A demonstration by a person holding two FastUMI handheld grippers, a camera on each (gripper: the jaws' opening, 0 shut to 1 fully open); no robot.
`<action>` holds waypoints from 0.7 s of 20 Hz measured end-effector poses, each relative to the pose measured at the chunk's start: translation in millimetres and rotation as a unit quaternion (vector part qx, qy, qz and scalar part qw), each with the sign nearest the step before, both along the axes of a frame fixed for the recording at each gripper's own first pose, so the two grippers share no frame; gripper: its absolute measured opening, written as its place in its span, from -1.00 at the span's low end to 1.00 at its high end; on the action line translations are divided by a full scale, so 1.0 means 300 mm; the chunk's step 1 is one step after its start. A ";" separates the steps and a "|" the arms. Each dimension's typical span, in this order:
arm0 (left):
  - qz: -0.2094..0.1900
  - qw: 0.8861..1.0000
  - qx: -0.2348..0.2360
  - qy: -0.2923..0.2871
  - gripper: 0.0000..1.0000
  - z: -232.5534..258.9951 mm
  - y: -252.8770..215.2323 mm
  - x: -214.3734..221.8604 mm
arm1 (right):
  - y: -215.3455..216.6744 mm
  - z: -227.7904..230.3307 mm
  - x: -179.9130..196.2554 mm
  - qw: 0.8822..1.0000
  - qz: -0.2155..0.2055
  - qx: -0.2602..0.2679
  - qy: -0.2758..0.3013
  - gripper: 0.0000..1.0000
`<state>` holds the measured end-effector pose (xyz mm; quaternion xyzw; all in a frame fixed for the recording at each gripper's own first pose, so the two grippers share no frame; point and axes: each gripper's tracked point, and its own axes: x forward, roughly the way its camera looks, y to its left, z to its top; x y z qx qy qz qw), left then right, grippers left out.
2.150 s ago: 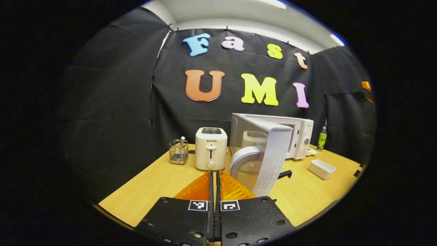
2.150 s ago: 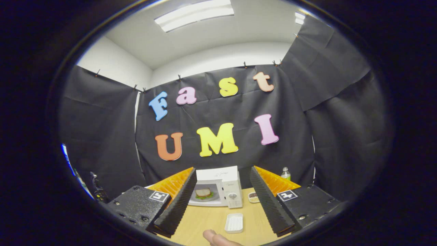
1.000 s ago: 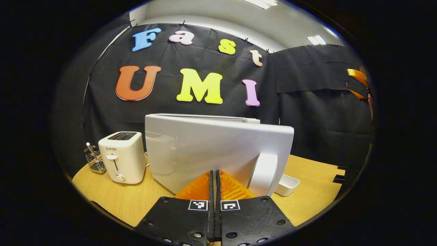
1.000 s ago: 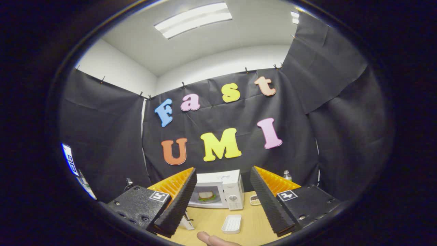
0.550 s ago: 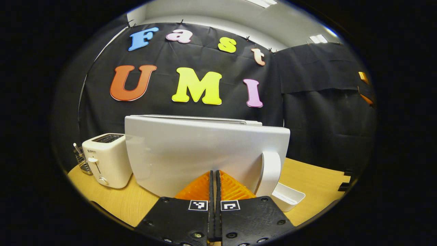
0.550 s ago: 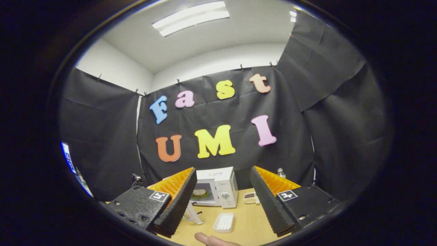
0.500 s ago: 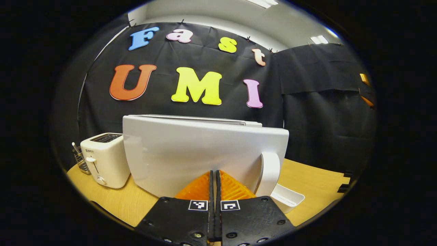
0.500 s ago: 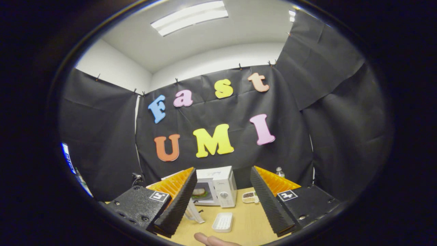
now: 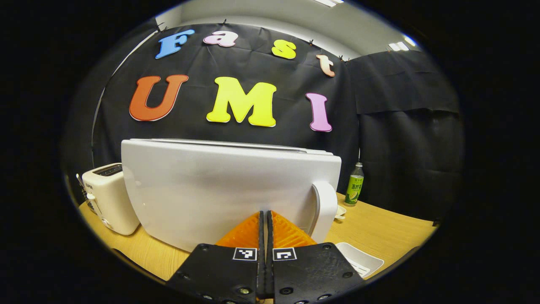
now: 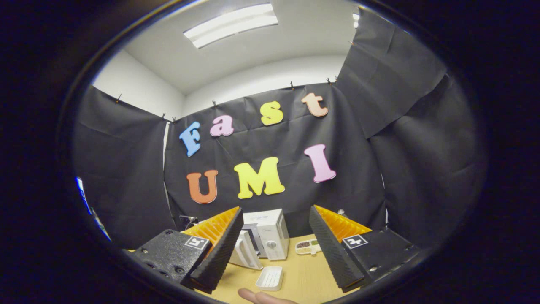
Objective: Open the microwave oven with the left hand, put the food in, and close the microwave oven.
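The white microwave [image 10: 272, 231] stands at the back of the wooden table [image 10: 301, 274]. Its door [image 9: 219, 190] is swung most of the way toward the oven body, outer face toward me, with the curved handle [image 9: 325, 211] at its right end. My left gripper [image 9: 265, 214] is shut with nothing between its fingers, the tips right up against the door's outer face, left of the handle. In the right gripper view the door [image 10: 245, 250] hides the cavity, so the food is out of sight. My right gripper [image 10: 275, 210] hangs open and empty, well back from the oven.
A white toaster [image 9: 107, 198] stands left of the microwave. A green bottle [image 9: 355, 189] and a small divided dish [image 10: 308, 246] sit to its right. A white rectangular tray [image 10: 270, 278] lies in front of it. A fingertip [image 10: 257, 297] shows at the near edge.
The door has swung from wide open to nearly shut with my shut left gripper following behind it. The sandwich plate seen inside earlier is now covered. The right gripper stayed open, drifting slightly.
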<state>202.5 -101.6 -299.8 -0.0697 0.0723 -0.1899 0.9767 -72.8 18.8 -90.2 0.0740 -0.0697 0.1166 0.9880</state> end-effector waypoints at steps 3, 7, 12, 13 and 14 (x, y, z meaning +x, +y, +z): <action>0.017 1.000 0.014 0.014 -1.00 -0.019 -0.021 0.056 | -0.007 -0.022 0.005 1.000 0.002 -0.006 0.004 0.99; 0.043 0.997 0.052 0.030 -1.00 -0.070 -0.056 0.146 | -0.024 -0.055 0.023 0.999 -0.005 -0.023 0.027 0.80; 0.075 0.990 0.121 0.008 -1.00 -0.113 -0.067 0.197 | -0.025 -0.051 0.006 0.999 -0.018 -0.035 0.029 0.99; 0.074 0.989 0.125 0.016 -1.00 -0.126 -0.067 0.195 | -0.022 -0.049 -0.007 0.999 -0.017 -0.035 0.028 1.00; 0.070 0.990 0.120 0.019 -1.00 -0.134 -0.070 0.192 | -0.021 -0.051 -0.008 0.999 -0.018 -0.035 0.029 0.99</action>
